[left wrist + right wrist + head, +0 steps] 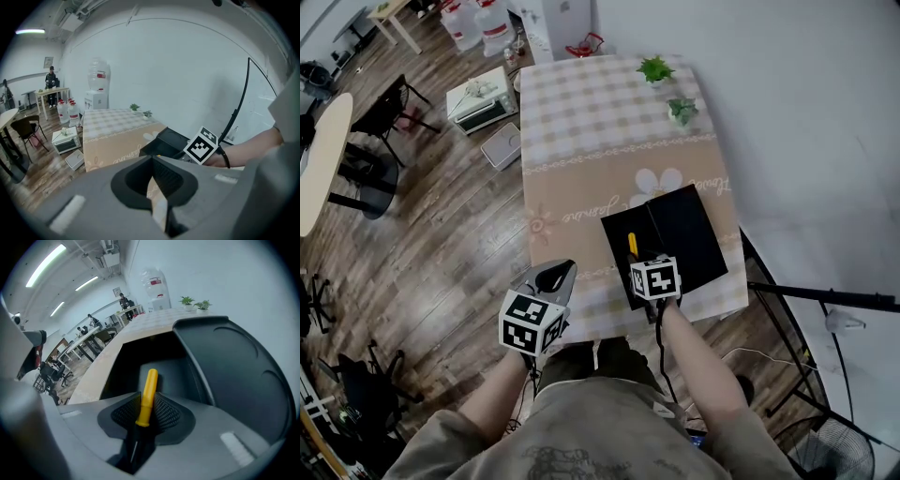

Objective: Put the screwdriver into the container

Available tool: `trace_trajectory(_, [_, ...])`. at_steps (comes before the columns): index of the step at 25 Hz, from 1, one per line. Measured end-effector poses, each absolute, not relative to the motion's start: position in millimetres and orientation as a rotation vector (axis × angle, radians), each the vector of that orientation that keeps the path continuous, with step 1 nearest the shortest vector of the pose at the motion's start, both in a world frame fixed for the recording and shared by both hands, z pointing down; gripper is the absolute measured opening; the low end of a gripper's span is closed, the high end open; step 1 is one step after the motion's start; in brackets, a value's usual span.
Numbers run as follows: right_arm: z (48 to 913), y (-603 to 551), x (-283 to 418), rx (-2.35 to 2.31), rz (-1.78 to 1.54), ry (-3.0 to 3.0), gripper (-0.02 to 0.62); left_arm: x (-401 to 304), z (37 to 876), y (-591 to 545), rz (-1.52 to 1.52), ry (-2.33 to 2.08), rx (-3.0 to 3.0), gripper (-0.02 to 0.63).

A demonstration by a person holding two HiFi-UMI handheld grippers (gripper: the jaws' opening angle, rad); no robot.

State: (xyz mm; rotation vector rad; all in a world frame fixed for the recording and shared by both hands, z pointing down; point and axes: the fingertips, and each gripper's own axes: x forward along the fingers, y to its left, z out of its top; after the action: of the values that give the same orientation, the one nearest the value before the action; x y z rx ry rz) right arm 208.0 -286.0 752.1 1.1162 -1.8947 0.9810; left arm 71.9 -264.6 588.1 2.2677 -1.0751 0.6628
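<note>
The table [581,141] carries the open black container [694,234] at its near right corner. The right gripper [145,411] is at the container's near edge, clenched on the screwdriver [147,394]. Its long axis runs along the jaws, yellow handle pointing forward over the tray. The left gripper [154,187], closed on nothing, hangs left of the container, the farther of the two.

There are two hand-held grippers, the left hand-held gripper [152,180] and the right hand-held gripper [143,411]. There is one screwdriver [147,394] and one black container [680,234], at 4 o'clock on the one counter [581,122]. Two potted plants [655,68] [682,110] stand at the counter's 1 o'clock. One toaster oven [483,101] sits on the floor at 10 o'clock.
</note>
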Motion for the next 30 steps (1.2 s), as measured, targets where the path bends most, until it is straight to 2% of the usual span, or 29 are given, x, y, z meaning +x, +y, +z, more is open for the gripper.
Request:
trace_trajectory(3, [747,-285,209,1.118,0.958,-1.891,0.139,67,589,-264,0.663,-1.085,2.262,0.0])
trace_trajectory(6, [727,-287,208,1.136,0.943,-1.935,0.135,60,584,-266,0.657,-1.106,2.264,0.0])
trace_trajectory(13, [634,-302,206,1.187,0.829,-2.139,0.092,50,544,-285,0.607,-1.186,2.336,0.0])
trace_trajectory(26, [415,-293,220,1.406,0.466,-2.514,0.029,67,399,-305,0.47,-1.303,2.684,0.0])
trace_trajectory(30, [365,-275,228,1.464,0.349,-2.596,0.028,75,356,-298,0.425,-1.336,2.79,0.0])
